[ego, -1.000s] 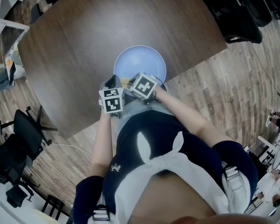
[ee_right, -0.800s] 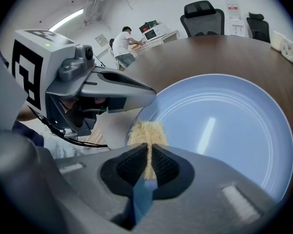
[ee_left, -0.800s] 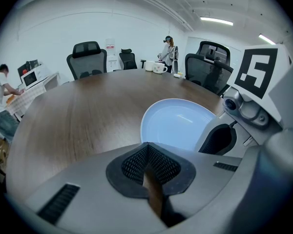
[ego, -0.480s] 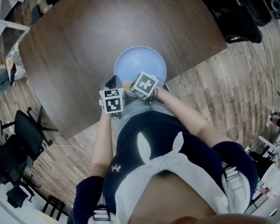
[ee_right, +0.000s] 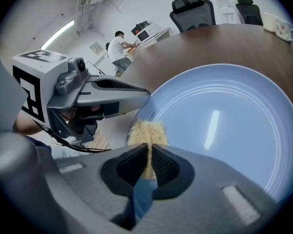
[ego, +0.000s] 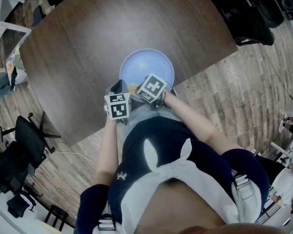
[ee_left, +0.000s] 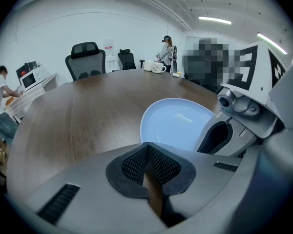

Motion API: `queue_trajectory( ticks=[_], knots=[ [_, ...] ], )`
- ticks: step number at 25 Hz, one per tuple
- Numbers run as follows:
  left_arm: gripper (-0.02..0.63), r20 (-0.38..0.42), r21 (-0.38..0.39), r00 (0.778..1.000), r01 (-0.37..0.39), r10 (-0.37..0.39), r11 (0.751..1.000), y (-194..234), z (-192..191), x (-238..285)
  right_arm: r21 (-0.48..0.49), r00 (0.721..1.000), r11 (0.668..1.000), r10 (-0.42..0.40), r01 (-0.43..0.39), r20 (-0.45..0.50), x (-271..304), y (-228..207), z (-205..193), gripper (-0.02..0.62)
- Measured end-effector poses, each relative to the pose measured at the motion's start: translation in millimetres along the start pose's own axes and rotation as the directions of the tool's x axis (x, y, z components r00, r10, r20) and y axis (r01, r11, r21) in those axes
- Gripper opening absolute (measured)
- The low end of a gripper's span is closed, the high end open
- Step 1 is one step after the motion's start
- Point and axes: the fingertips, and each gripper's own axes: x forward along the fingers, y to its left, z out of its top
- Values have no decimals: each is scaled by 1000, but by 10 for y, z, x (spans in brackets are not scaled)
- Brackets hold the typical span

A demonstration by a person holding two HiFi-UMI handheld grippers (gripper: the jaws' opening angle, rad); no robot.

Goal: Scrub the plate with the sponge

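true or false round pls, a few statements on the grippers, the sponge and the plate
1. The right gripper is shut on the sponge. True.
2. The plate is red. False: it is light blue.
3. The left gripper has its jaws wide apart. False: they are together, with nothing between them.
4. The plate rests on a dark wooden table. True.
5. The sponge is at the middle of the plate. False: it is at the plate's near rim, close to the left gripper.
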Motion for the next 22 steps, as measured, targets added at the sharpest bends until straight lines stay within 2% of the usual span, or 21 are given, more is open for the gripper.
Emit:
queue_trajectory(
  ticks=[10, 22],
  knots=[
    [3, -3, 7, 1000, -2, 2, 1000, -16, 9, 35, 51, 999, 999, -3, 0, 51, -31, -139, 94, 25],
    [3, -3, 5, 1000, -3, 3, 1000, -10, 3, 25, 70, 992, 995, -71, 64, 106, -93, -286, 209, 25]
  ],
)
